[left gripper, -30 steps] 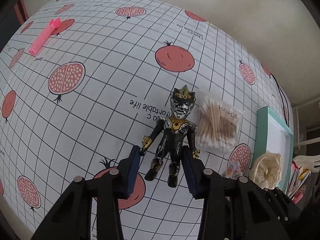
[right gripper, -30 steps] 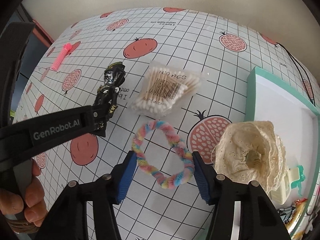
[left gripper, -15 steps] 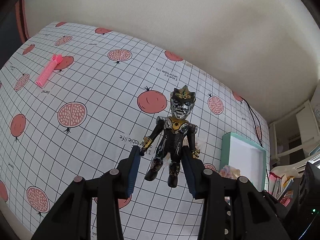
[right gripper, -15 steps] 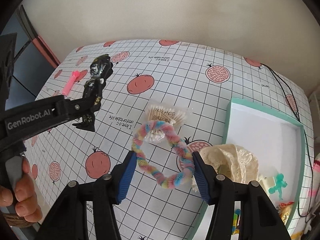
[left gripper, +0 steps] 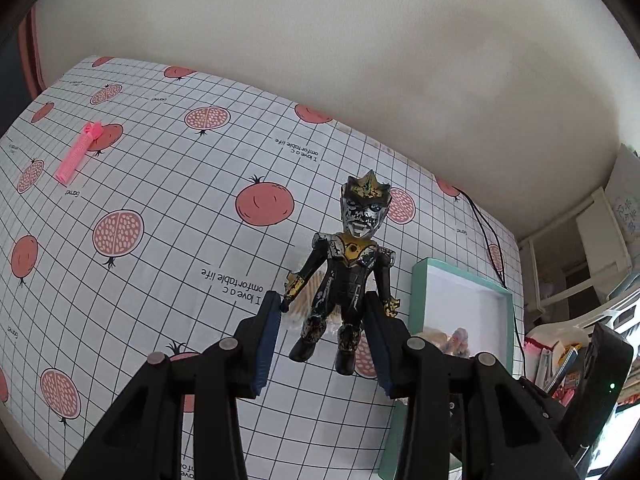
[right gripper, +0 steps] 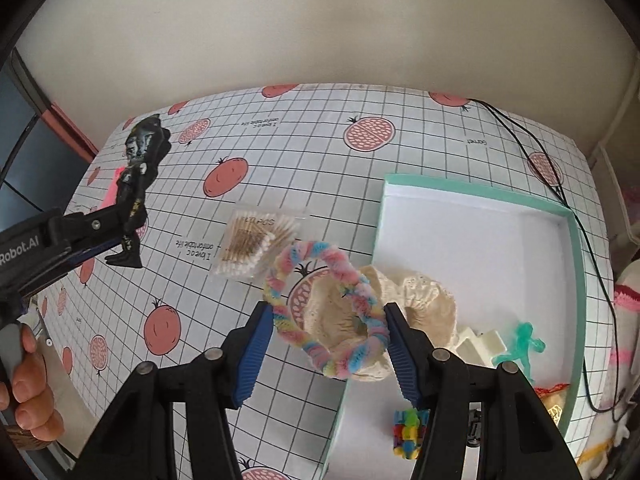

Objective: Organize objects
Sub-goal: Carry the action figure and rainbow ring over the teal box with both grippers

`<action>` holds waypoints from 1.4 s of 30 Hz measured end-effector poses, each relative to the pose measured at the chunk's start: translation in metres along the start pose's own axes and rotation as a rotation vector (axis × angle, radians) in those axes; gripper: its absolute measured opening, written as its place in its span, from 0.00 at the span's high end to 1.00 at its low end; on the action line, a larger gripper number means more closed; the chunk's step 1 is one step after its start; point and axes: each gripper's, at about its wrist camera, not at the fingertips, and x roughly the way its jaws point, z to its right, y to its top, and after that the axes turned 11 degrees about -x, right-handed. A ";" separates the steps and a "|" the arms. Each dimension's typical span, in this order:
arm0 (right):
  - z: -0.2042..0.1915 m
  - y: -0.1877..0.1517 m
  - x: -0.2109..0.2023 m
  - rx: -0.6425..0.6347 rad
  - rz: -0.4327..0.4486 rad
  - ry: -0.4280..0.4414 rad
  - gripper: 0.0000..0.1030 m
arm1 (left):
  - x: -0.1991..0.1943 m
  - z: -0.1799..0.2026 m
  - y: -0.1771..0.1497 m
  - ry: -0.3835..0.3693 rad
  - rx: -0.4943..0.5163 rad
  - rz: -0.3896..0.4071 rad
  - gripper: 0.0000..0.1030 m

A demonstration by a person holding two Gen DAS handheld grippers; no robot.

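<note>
Both loads went from lying on the cloth to hanging in the air w/in the last sec: left gripper (left gripper: 324, 344) clamped on toy figure (left gripper: 348, 276), right gripper (right gripper: 326, 350) gripping the pastel hair ring (right gripper: 320, 312), teal box (right gripper: 480, 240) just ahead-right, prob. next stop. Text: "I love a comfortable life" on tablecloth (right gripper: 320, 152), "PCS" on swab pack (right gripper: 256, 240), "Robot.AI" on left gripper.

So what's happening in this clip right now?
A person is tidying small items into a teal box. The left gripper holds a black-and-gold action figure above the table, and the right gripper carries a pastel scrunchie at the box's edge. A cotton swab packet remains on the tablecloth.
</note>
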 end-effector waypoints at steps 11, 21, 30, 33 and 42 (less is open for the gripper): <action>0.067 -0.019 -0.021 0.133 0.015 -0.077 0.43 | 0.010 0.059 -0.030 -0.015 0.118 -0.020 0.58; 0.109 -0.036 -0.031 0.208 0.008 -0.159 0.42 | 0.030 0.112 -0.069 -0.013 0.249 -0.059 0.58; 0.144 -0.054 -0.036 0.291 -0.001 -0.233 0.42 | 0.049 0.149 -0.106 -0.037 0.341 -0.097 0.58; 0.150 -0.058 -0.035 0.305 -0.008 -0.244 0.42 | 0.055 0.154 -0.111 -0.044 0.348 -0.108 0.58; 0.155 -0.066 -0.014 0.311 -0.052 -0.244 0.41 | 0.074 0.151 -0.116 -0.021 0.336 -0.135 0.58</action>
